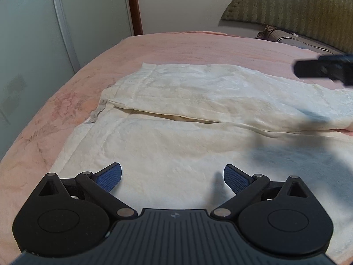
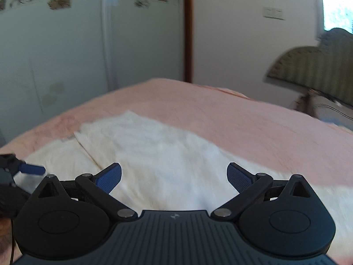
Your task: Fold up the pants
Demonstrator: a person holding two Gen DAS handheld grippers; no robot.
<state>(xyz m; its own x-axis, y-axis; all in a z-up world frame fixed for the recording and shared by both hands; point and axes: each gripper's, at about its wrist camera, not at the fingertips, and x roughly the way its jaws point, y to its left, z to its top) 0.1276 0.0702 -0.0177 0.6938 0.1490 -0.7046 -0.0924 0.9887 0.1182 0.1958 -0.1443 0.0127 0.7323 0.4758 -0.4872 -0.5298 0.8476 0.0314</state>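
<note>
Cream-white pants [image 1: 187,101] lie spread flat on a pink bedspread [image 1: 198,46], waistband to the left and both legs running right. My left gripper [image 1: 172,176] hovers open over the near leg, with nothing between its blue pads [image 1: 110,176]. In the right wrist view the pants [image 2: 158,154] appear blurred below my right gripper [image 2: 174,176], which is also open and empty. The right gripper's dark body [image 1: 324,68] shows at the right edge of the left wrist view, above the far leg. The left gripper's blue fingertip [image 2: 32,169] pokes in at the left edge of the right wrist view.
A padded olive headboard [image 1: 297,6] and a grey pillow [image 1: 297,40] sit at the far right. Pale sliding wardrobe doors [image 1: 33,33] and a brown door frame [image 1: 134,4] stand beyond the bed's left edge. Bare bedspread [image 2: 253,132] stretches behind the pants.
</note>
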